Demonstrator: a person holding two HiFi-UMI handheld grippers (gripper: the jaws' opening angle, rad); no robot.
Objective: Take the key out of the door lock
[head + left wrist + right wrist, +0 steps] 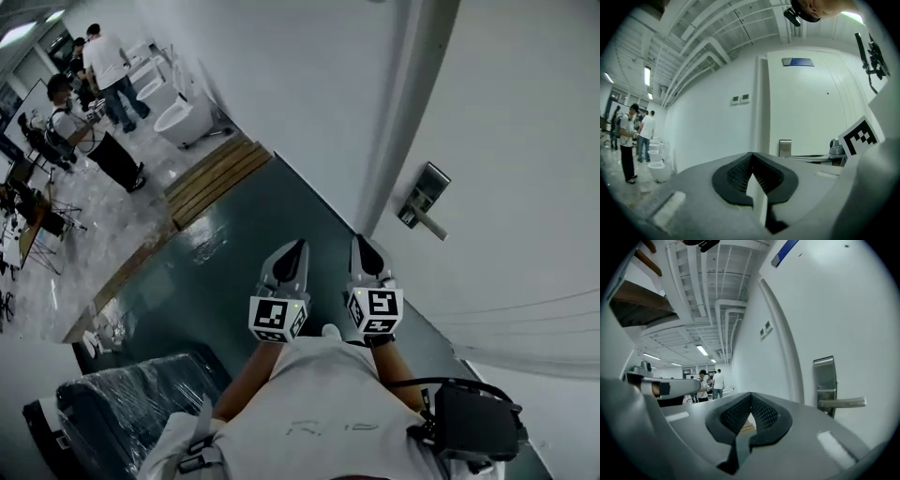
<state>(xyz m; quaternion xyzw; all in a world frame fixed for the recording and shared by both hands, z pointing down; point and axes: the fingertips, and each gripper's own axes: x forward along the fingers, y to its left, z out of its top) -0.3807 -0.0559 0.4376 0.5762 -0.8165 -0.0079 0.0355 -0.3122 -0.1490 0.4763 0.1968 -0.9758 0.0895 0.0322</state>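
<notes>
Door lock (424, 195) stands well beyond the fingers (367, 255).

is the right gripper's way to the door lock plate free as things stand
Probably yes: nothing shows between the right gripper and the lock plate on the door, ahead and to its right. Its tongs are shut, though, so they would have to open before gripping anything there.

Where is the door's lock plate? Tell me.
In the head view the lock plate sits on the white door at upper right, beyond and to the right of the right gripper, with its lever handle just below it.
</notes>
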